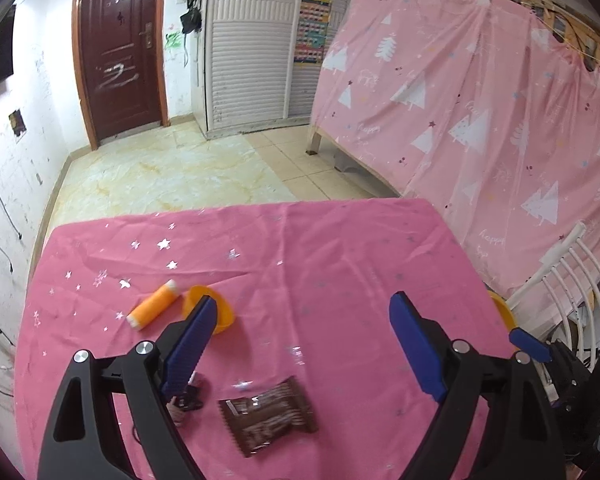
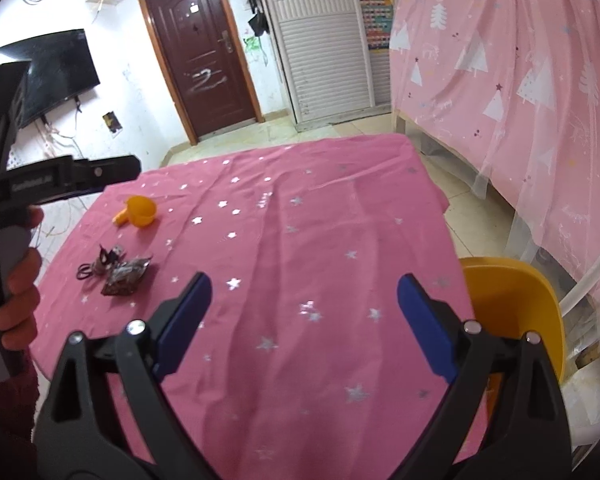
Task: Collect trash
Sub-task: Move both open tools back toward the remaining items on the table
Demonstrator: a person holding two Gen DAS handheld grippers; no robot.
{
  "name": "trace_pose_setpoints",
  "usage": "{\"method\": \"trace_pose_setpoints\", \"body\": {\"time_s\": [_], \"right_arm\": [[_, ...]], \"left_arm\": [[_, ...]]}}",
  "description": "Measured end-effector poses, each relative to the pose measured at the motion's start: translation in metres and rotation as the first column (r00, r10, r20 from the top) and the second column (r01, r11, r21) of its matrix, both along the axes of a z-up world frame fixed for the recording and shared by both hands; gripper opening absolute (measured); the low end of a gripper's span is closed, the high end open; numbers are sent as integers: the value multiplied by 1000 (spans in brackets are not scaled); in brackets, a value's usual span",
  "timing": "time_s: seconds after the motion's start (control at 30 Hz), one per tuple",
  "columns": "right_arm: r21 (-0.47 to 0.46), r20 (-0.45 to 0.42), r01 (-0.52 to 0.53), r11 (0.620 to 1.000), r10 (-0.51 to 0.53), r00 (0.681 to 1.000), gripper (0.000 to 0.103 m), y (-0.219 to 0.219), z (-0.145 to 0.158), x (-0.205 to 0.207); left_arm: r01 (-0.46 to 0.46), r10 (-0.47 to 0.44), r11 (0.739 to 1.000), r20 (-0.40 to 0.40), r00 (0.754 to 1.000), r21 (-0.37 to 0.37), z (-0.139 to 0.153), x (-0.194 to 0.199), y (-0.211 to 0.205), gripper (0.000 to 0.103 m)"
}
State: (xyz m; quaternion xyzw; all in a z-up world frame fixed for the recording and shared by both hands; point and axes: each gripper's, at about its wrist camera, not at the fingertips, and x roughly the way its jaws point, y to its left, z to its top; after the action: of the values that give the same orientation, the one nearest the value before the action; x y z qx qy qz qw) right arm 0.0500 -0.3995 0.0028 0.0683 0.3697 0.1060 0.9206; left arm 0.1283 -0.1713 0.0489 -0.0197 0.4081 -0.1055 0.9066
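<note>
**Asker:** Pink cloth, is that what covers the tabletop?

**Describer:** Yes. A pink cloth (image 1: 340, 248) with silver stars covers the whole tabletop. Two grippers with black frames and blue fingers hang above it, angled downward.

**Asker:** Where is the trash?

**Describer:** A brown crinkled wrapper (image 1: 268, 416) lies flat on the cloth at the near side, below and between the left gripper's (image 1: 302, 312) fingers. Nothing touches it. Just to its left is a small dark tangle of scraps (image 1: 186, 398), partly hidden behind the left finger. Farther back on the left sit an orange cup (image 1: 210, 308) and an orange tube with white ends (image 1: 153, 310) lying on its side, close together.

**Asker:** Are the fingers open or closed?

**Describer:** Both pairs are spread wide with nothing between them. The right gripper (image 2: 304, 292) hovers over bare cloth, well apart from the wrapper, which its camera shows off to the left.

**Asker:** Anything else nearby?

**Describer:** A yellow bin (image 2: 516, 312) stands at the tabletop's right edge, just beside the right gripper. In the right camera, a hand (image 2: 18, 280) grips the left gripper's handle at the far left.
</note>
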Motion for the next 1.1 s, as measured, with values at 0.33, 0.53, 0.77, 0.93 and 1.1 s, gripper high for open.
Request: {"method": "trace_pose_setpoints", "body": {"time_s": [0.33, 0.53, 0.77, 0.93, 1.1], "right_arm": [[-33, -16, -128, 991, 127, 992, 90, 59, 1, 9], [-31, -35, -227, 973, 226, 974, 90, 98, -2, 12], [-51, -66, -293, 955, 290, 955, 90, 126, -8, 17], [-59, -87, -320, 946, 315, 945, 90, 137, -10, 26], [-65, -110, -367, 928, 359, 927, 90, 152, -11, 30]], "left_arm": [[-63, 60, 997, -91, 994, -35, -20, 16, 49, 82], [-83, 77, 996, -145, 986, -35, -35, 28, 63, 82], [-84, 68, 994, -214, 974, -67, -52, 42, 67, 82], [-78, 59, 994, -245, 968, -70, -61, 52, 69, 82], [-64, 47, 996, -262, 964, -55, -67, 60, 69, 77]]}}
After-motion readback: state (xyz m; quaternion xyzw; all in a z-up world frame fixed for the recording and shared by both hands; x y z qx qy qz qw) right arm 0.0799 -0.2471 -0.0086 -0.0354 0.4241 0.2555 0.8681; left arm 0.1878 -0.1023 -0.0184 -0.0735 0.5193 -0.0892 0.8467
